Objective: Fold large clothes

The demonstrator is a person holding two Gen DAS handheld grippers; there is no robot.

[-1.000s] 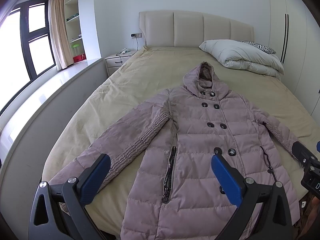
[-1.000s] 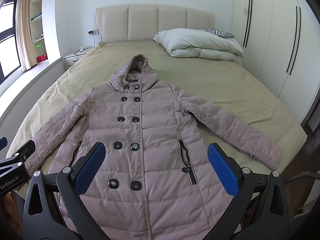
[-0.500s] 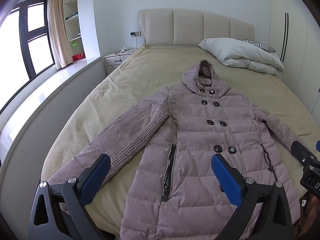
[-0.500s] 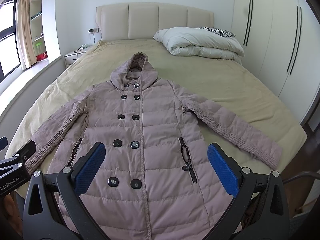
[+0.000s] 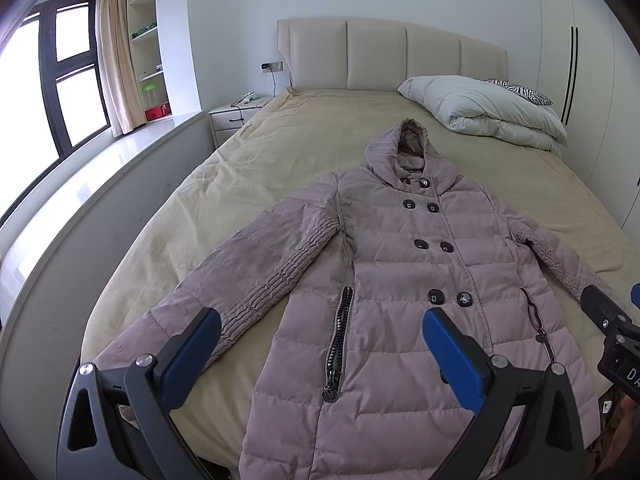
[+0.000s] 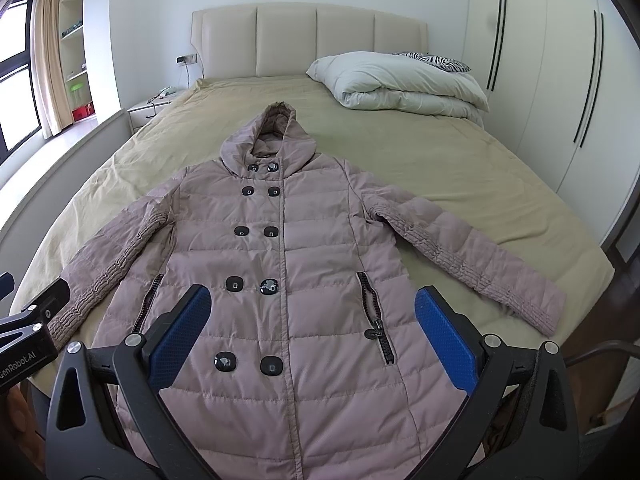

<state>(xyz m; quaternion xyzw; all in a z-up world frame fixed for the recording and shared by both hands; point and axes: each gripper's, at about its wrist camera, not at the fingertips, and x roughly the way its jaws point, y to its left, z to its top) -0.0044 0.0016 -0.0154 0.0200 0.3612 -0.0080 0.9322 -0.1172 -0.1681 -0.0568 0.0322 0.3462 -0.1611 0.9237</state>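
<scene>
A mauve quilted hooded coat point(image 5: 404, 272) lies flat, front up, on the bed, sleeves spread out to both sides, hood toward the headboard. It also shows in the right wrist view point(image 6: 288, 264). My left gripper point(image 5: 320, 340) is open and empty, held above the coat's lower left part near the left sleeve point(image 5: 248, 280). My right gripper point(image 6: 312, 320) is open and empty above the coat's lower front. The right sleeve point(image 6: 468, 260) reaches toward the bed's right edge. Each gripper shows at the edge of the other's view.
The bed point(image 5: 280, 160) has a tan cover and a padded headboard point(image 6: 312, 40). A folded white duvet point(image 6: 400, 80) with a zebra pillow lies at the far right. A nightstand point(image 5: 236, 116) and window ledge stand left; wardrobes point(image 6: 560, 80) stand right.
Both grippers have drawn back slightly and risen a little, so the coat appears a bit farther up. Nothing has been taken hold of.
</scene>
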